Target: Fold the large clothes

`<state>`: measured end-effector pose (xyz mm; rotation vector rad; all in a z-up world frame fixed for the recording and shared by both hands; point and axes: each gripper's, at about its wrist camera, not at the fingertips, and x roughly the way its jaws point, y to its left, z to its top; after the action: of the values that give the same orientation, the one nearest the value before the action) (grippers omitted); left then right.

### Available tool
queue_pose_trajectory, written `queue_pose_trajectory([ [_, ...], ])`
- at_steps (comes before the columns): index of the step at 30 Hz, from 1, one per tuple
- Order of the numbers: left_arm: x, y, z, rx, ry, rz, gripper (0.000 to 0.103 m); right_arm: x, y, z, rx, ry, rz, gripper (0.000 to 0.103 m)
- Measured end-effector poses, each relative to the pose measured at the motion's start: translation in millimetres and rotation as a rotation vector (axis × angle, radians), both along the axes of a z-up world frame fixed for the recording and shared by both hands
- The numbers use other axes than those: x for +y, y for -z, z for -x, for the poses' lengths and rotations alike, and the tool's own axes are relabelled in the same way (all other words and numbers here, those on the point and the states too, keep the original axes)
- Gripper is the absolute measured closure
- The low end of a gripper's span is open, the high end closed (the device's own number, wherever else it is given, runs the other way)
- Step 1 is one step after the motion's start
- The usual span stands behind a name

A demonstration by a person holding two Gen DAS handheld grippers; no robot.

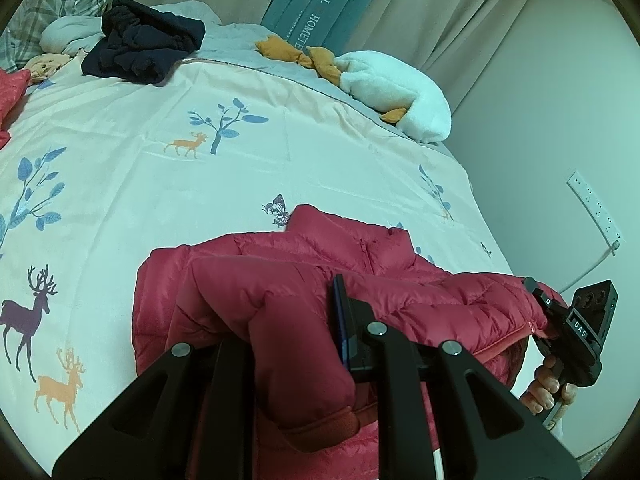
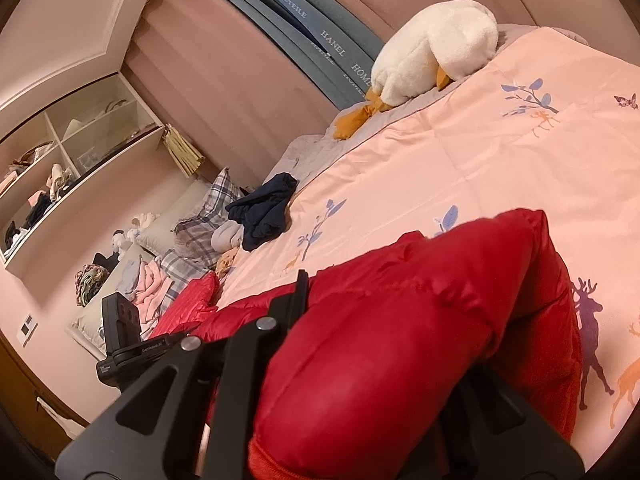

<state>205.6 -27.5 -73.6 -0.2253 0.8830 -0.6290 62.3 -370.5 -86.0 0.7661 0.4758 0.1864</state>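
A red puffer jacket (image 1: 320, 272) lies at the near edge of the bed. My left gripper (image 1: 296, 340) is shut on a sleeve and fold of it, and the fabric bulges over the left finger and hides it. The right finger (image 1: 344, 320) shows. In the right wrist view the same jacket (image 2: 400, 320) fills the near field. My right gripper (image 2: 380, 340) is shut on it, and the cloth covers the right finger. The right gripper also shows in the left wrist view (image 1: 540, 308) at the jacket's right end, held by a hand.
The bed cover (image 1: 240, 168) is pale pink with deer and tree prints. A dark navy garment (image 1: 140, 48) and a white plush goose (image 1: 392, 84) lie at the far side. Pillows (image 2: 200, 220), more clothes and open shelves (image 2: 60, 160) are to the left. A wall (image 1: 540, 160) is to the right.
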Motion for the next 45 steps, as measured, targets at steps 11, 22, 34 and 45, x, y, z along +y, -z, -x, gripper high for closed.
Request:
queue_pose_trajectory([
  [11, -15, 15, -24, 0.035, -0.022, -0.051, 0.086, -11, 24, -24, 0.083, 0.033, -0.009, 0.090],
  [22, -22, 32, -38, 0.062, -0.029, -0.083, 0.085, -15, 40, -37, 0.125, 0.042, 0.002, 0.089],
  [34, -29, 41, -46, 0.069, -0.025, -0.104, 0.085, -17, 48, -44, 0.142, 0.046, -0.006, 0.089],
  [45, -34, 50, -52, 0.085, -0.029, -0.121, 0.084, -19, 54, -49, 0.163, 0.046, -0.016, 0.088],
])
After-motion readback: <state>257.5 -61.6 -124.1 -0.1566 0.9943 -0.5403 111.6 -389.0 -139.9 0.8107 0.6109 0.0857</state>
